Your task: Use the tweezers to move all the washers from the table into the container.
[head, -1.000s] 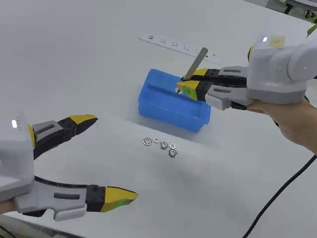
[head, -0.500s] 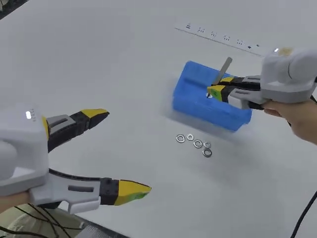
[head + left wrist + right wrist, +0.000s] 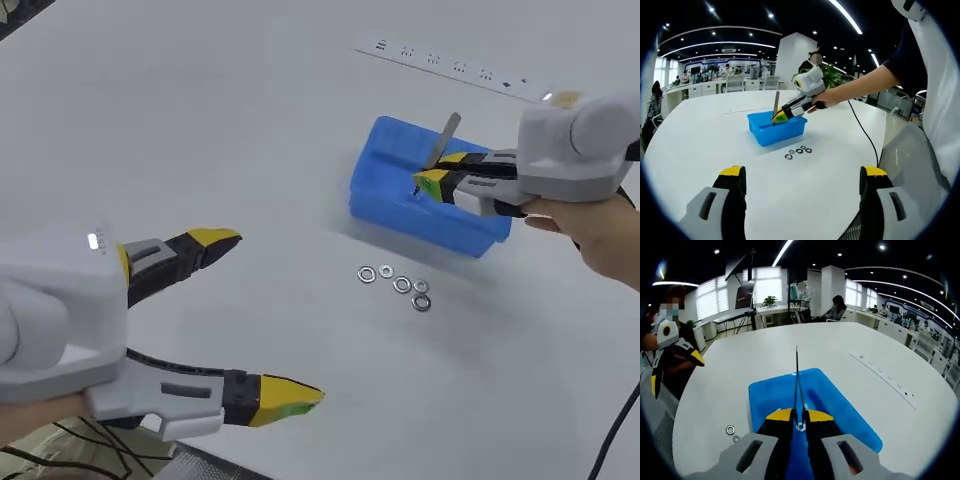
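Note:
A blue container [image 3: 385,195] stands on the white table, with several washers [image 3: 395,283] in a short row in front of it. My right gripper [image 3: 425,182] hovers over the container's right part, shut on the tweezers [image 3: 445,135], whose flat end points up and back. In the right gripper view the tweezers [image 3: 796,375] rise from between the shut fingers [image 3: 782,415] above the container [image 3: 840,415], and washers [image 3: 730,430] lie at lower left. My left gripper [image 3: 260,318] is open at the near left, well short of the washers [image 3: 797,151] and container [image 3: 777,129].
A white power strip [image 3: 450,70] lies behind the container. A black cable [image 3: 610,440] runs off at the lower right. The table edge [image 3: 200,455] is close under my left gripper. People sit at desks in the background of both gripper views.
The head camera has shifted, so the whole scene sits differently. My right gripper stays over the container with the tweezers. My left gripper has edged slightly forward. The washers have not moved.

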### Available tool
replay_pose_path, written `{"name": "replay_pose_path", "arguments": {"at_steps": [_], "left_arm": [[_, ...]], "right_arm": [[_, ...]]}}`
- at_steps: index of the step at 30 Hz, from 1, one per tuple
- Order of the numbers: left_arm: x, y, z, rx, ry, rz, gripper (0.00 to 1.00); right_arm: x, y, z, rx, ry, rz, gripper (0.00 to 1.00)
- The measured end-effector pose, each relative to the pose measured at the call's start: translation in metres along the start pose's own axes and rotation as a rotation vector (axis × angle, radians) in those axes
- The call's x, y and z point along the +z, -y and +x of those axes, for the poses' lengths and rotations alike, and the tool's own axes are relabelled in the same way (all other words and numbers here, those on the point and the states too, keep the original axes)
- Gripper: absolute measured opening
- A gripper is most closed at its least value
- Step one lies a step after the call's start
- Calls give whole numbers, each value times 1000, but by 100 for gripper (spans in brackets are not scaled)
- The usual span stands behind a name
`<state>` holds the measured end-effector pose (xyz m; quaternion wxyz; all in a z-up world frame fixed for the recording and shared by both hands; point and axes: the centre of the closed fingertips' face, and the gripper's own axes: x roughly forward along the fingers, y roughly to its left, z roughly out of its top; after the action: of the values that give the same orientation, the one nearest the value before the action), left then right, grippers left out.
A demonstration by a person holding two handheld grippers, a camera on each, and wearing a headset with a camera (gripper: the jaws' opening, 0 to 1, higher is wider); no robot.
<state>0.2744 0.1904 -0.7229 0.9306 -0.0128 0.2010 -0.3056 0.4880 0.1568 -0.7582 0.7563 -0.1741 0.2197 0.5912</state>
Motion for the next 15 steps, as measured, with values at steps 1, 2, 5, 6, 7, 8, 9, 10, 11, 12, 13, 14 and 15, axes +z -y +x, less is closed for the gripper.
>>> {"name": "replay_pose_path", "arguments": {"at_steps": [1,2,5,6,7,8,9,10,11,12,13,14,15], "left_arm": [[0,0,0,1,0,-1,100],[1,-1,-1,4,1,0,100],[7,-4,-1,9,17,-8,100],[8,-6,-1,9,22,-11,100],[11,-9,1,11,29,-12,100],[13,-12,2,12,35,-12,100],[18,-16,6,11,50,-18,100],[22,-19,9,12,64,-24,100],[27,-24,14,16,75,-26,100],[29,-28,17,17,77,-23,100],[33,-31,20,15,82,-18,99],[40,-35,25,7,95,-10,99],[46,-37,29,-1,104,-3,99]], "right_arm": [[0,0,-1,-3,1,-4,10],[1,1,-1,-8,0,-13,10],[3,1,-4,-10,0,-20,8],[4,1,-5,-11,0,-24,8],[5,1,-5,-14,-1,-35,8],[6,0,-5,-11,-2,-37,8],[6,-2,-6,-6,-6,-42,8],[6,-3,-6,-4,-10,-51,8],[6,-4,-6,-3,-17,-57,8],[6,-5,-6,-2,-22,-61,8],[6,-5,-6,0,-26,-65,8],[7,-7,-7,3,-30,-75,8],[9,-8,-8,6,-30,-82,8]]}}
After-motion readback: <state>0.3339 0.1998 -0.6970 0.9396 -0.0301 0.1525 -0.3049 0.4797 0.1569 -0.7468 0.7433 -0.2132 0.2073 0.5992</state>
